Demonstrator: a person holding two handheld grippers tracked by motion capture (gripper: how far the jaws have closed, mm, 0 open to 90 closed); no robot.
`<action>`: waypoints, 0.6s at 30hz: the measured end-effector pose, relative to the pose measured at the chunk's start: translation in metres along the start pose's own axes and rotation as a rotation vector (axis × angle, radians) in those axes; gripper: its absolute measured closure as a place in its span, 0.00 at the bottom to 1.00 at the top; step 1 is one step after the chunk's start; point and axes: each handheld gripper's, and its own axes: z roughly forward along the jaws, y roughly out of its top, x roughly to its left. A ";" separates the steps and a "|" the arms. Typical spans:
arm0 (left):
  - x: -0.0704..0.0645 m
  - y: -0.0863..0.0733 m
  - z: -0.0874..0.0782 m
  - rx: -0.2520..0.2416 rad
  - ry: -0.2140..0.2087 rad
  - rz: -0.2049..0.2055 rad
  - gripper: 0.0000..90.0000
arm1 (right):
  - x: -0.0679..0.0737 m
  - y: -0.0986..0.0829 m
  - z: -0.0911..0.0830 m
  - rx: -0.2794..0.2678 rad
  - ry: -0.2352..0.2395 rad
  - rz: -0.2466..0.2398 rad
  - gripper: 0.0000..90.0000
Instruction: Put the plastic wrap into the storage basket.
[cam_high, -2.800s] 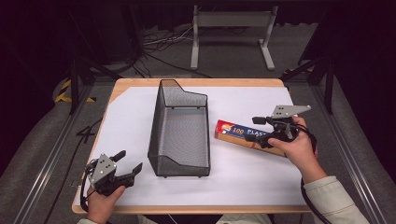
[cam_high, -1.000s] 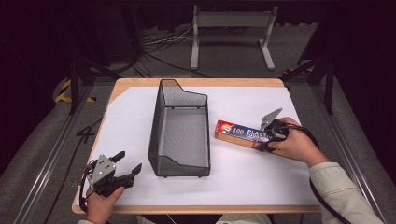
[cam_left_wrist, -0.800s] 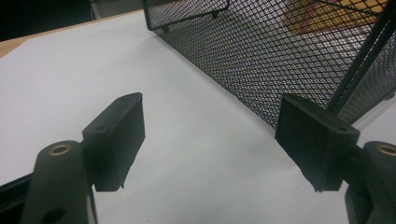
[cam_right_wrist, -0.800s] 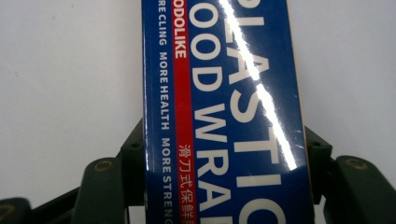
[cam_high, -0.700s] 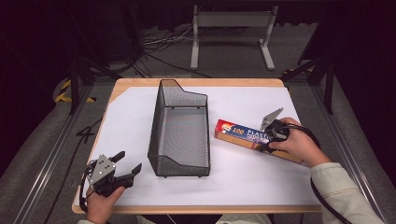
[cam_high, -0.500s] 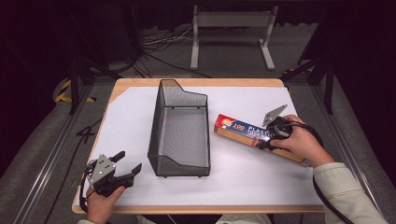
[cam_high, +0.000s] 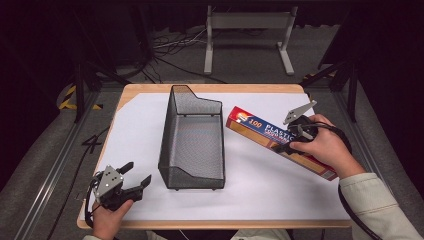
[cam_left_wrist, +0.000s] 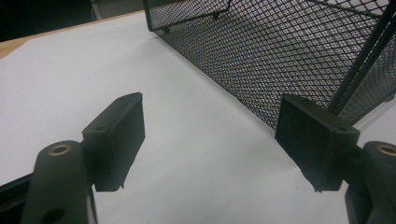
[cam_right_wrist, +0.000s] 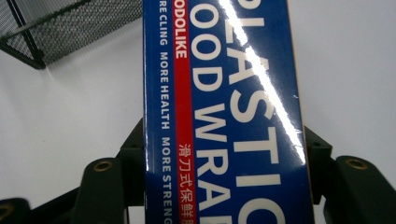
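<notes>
Setting: white sheet covering a wooden counter (cam_high: 150, 95) in a dark room, with the black mesh basket (cam_high: 192, 137) standing at its middle, long side running away from the person.
Right jaws: clamping on the plastic wrap box (cam_right_wrist: 224, 112), one jaw on each long side, which is keeping the box from rolling or slipping.
Right gripper (cam_high: 295, 136): sitting to the right of the basket, gripping the box near its middle, probably so that it is balancing evenly.
Box: lying at a slant to the right of the basket, its near end pointing at the basket's upper right corner and just beside it; whether it is resting on the sheet or lifting off is hard to tell.
Left jaws: standing wide apart with nothing between them, aiming along the basket's mesh wall.
Left gripper (cam_high: 117, 184): waiting at the counter's front edge, near the basket's front left corner, likely keeping clear of the working hand.
</notes>
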 end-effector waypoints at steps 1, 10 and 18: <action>0.000 0.000 0.000 0.000 0.000 0.000 0.27 | 0.001 0.002 -0.003 -0.004 -0.004 0.011 0.44; 0.000 0.000 -0.001 0.002 0.005 0.002 0.27 | 0.006 0.014 -0.019 -0.048 -0.028 0.096 0.44; 0.000 0.000 -0.001 0.001 0.003 0.004 0.28 | 0.015 0.024 -0.029 -0.054 -0.073 0.169 0.44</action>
